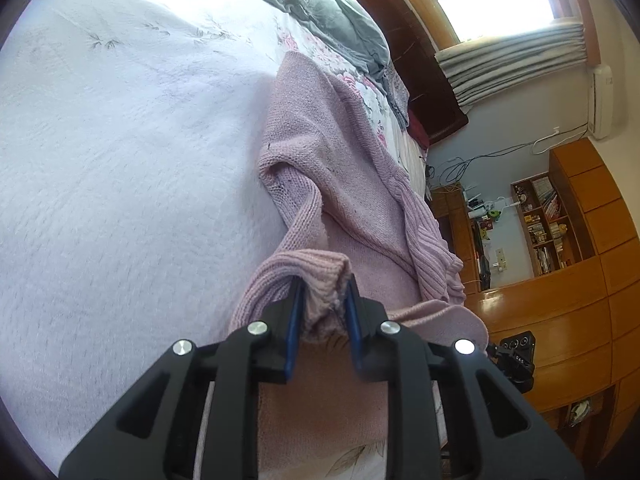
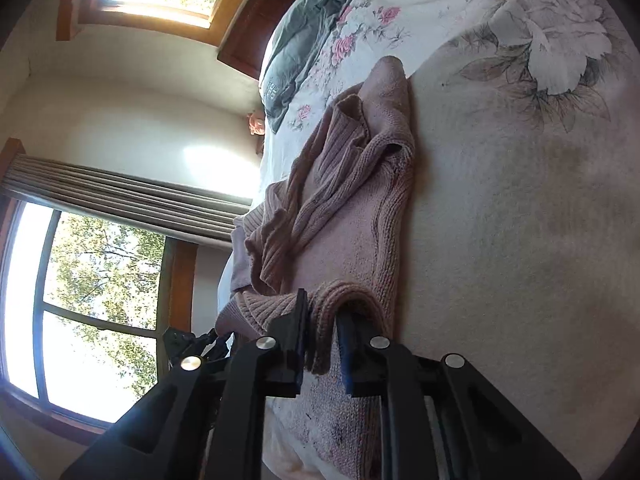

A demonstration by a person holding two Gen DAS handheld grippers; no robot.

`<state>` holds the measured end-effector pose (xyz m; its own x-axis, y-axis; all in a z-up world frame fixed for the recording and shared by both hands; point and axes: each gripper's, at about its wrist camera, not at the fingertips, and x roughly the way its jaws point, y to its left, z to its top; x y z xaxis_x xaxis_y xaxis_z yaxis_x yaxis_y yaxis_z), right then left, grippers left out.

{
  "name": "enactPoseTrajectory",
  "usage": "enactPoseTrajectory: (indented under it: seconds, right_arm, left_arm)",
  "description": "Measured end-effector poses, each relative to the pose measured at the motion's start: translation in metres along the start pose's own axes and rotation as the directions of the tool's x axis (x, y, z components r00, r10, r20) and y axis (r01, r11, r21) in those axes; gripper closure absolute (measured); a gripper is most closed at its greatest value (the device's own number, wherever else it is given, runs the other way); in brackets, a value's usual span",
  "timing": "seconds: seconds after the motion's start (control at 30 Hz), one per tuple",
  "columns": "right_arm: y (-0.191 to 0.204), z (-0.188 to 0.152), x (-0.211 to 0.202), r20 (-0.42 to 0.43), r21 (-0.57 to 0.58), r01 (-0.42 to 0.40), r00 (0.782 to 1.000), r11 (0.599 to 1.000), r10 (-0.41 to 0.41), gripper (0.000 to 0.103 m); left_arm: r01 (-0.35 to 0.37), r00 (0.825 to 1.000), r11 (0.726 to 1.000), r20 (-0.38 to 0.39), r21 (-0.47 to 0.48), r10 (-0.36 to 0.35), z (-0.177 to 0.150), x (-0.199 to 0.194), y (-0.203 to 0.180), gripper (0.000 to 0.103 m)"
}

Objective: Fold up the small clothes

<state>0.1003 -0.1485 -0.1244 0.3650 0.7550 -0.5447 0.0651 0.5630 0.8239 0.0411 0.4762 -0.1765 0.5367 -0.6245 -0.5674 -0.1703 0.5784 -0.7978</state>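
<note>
A pink knitted sweater [image 1: 320,128] lies crumpled on the bed, its ribbed edges bunched. My left gripper [image 1: 323,300] is shut on a ribbed fold of the sweater, the knit pinched between its blue pads. In the right wrist view the same sweater [image 2: 360,184] stretches away over the bedcover. My right gripper [image 2: 323,320] is shut on another ribbed edge of it, the fabric draped between the two fingers. The other gripper [image 2: 188,346] shows at the lower left of that view, and the right one [image 1: 516,354] peeks in beside the left wrist view's sweater.
The bed has a white quilted cover [image 1: 120,160] and a floral sheet [image 2: 540,40]. A grey garment [image 1: 336,16] lies near the dark wooden headboard [image 1: 416,64]. Wooden cabinets and shelves [image 1: 560,220] stand beyond the bed edge. Windows with a curtain [image 2: 120,196] are on the other side.
</note>
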Motion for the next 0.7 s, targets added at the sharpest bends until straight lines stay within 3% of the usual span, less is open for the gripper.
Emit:
enactPoseTrajectory:
  seconds: [0.07,0.13,0.17,0.2,0.23,0.33,0.5,0.7]
  right_arm:
    - [-0.002,0.002,-0.001,-0.004,0.020,-0.013,1.000,1.000,0.013,0.085]
    - [0.000,0.002,-0.009,0.015,0.009,-0.005,1.000,1.000,0.005,0.072]
    - [0.001,0.001,-0.014,0.029,0.001,0.017,0.999,1.000,-0.017,0.066]
    - [0.003,0.000,-0.021,0.051,-0.005,0.049,0.998,0.999,-0.049,0.052]
    - [0.005,0.000,-0.027,0.076,-0.017,0.085,0.994,0.996,-0.083,0.049]
    - [0.015,-0.003,-0.038,0.108,-0.076,0.133,0.986,0.988,-0.124,0.049]
    - [0.036,-0.008,-0.035,0.107,-0.160,0.190,0.979,0.969,-0.174,0.048]
    - [0.050,-0.013,-0.021,0.089,-0.232,0.246,0.969,0.941,-0.231,0.047]
  left_arm:
    - [0.029,0.999,0.999,0.021,-0.039,-0.029,0.002,-0.009,0.003,0.073]
    - [0.041,0.998,0.998,0.054,-0.045,-0.039,0.004,-0.023,0.003,0.060]
    - [0.043,0.997,0.998,0.065,-0.039,-0.040,0.005,-0.030,0.003,0.060]
    - [0.038,0.997,0.999,0.070,-0.032,-0.036,0.005,-0.036,0.002,0.060]
    - [0.026,0.997,0.999,0.072,-0.017,-0.025,0.004,-0.041,0.000,0.060]
    - [-0.053,0.997,0.995,0.067,0.082,0.048,0.002,-0.047,-0.015,0.056]
    - [-0.154,0.988,0.960,0.035,0.236,0.150,0.005,-0.024,-0.041,0.042]
    - [-0.292,0.950,0.883,0.006,0.367,0.312,0.010,0.024,-0.051,0.040]
